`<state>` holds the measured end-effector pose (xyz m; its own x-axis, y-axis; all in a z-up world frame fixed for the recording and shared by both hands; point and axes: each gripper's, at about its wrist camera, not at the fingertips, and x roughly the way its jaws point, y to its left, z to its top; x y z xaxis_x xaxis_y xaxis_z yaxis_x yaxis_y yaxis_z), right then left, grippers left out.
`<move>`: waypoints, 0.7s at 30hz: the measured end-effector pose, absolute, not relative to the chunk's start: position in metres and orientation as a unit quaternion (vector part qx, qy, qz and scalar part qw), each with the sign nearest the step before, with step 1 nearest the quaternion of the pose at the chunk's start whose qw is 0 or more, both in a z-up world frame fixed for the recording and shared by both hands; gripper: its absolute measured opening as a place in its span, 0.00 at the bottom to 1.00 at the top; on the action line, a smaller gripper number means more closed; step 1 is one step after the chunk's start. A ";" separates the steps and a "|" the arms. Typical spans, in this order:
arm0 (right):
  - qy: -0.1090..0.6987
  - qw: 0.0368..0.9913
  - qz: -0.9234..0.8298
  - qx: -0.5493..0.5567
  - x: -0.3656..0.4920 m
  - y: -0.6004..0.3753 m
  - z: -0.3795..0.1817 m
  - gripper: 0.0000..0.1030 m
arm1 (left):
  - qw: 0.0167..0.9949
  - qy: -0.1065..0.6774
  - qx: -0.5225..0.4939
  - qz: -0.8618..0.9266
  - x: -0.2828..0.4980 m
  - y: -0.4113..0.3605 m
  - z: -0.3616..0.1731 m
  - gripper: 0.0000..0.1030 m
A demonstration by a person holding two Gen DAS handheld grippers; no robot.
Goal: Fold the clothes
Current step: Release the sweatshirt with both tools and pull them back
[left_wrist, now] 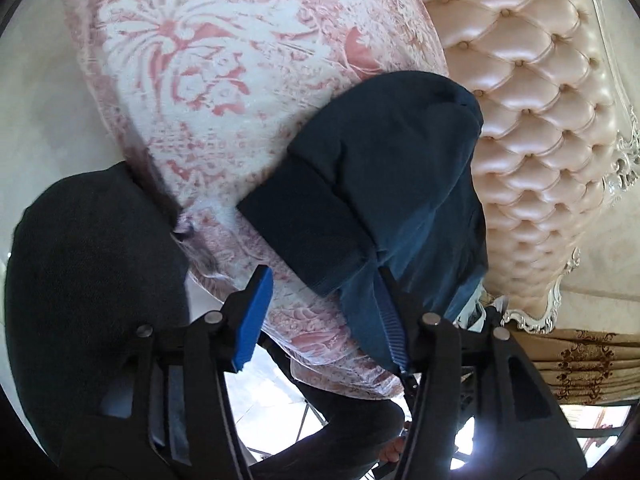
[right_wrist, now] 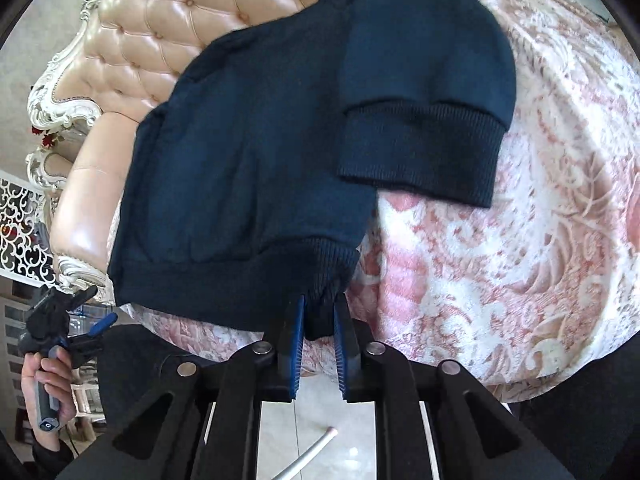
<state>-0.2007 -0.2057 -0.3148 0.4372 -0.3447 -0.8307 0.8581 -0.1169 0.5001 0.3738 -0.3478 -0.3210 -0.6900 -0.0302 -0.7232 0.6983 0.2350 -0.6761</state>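
Observation:
A dark navy sweater [right_wrist: 256,152] lies on a pink and white floral bedspread [right_wrist: 500,240], one sleeve with a ribbed cuff [right_wrist: 420,152] folded across it. My right gripper [right_wrist: 319,320] is shut on the ribbed hem corner [right_wrist: 320,316] at the bed's near edge. In the left wrist view the sweater [left_wrist: 384,168] lies ahead. My left gripper [left_wrist: 324,300] is open; its right finger [left_wrist: 390,320] touches the sweater's edge and its left finger [left_wrist: 252,320] is over the bedspread [left_wrist: 208,80]. The left gripper also shows in the right wrist view [right_wrist: 80,320], held in a hand.
A tufted peach leather headboard [left_wrist: 536,128] with a white carved frame stands behind the bed, also in the right wrist view [right_wrist: 160,32]. The person's dark-clothed body [left_wrist: 92,280] is at the left. A tiled floor [right_wrist: 320,440] with a white tube lies below.

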 end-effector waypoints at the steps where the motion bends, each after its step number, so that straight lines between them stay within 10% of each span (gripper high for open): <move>1: 0.221 0.626 -0.482 0.572 -0.204 -0.206 -0.314 0.13 | 0.318 0.721 0.239 -0.567 0.371 -0.349 -0.325 0.54; 7: 0.219 0.629 -0.492 0.561 -0.201 -0.209 -0.304 0.13 | 0.299 0.754 0.195 -0.552 0.369 -0.350 -0.347 0.50; 10: 0.226 0.627 -0.493 0.559 -0.202 -0.208 -0.305 0.13 | 0.289 0.741 0.186 -0.577 0.370 -0.355 -0.346 0.11; 21: 0.248 0.613 -0.496 0.563 -0.202 -0.207 -0.319 0.13 | 0.374 0.556 0.264 -0.693 0.381 -0.418 -0.241 0.05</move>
<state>-0.2025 -0.2073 -0.3191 0.3853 -0.3282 -0.8625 0.8871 -0.1256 0.4441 0.3806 -0.4182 -0.2412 -0.5806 -0.2248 -0.7825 0.8126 -0.1011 -0.5740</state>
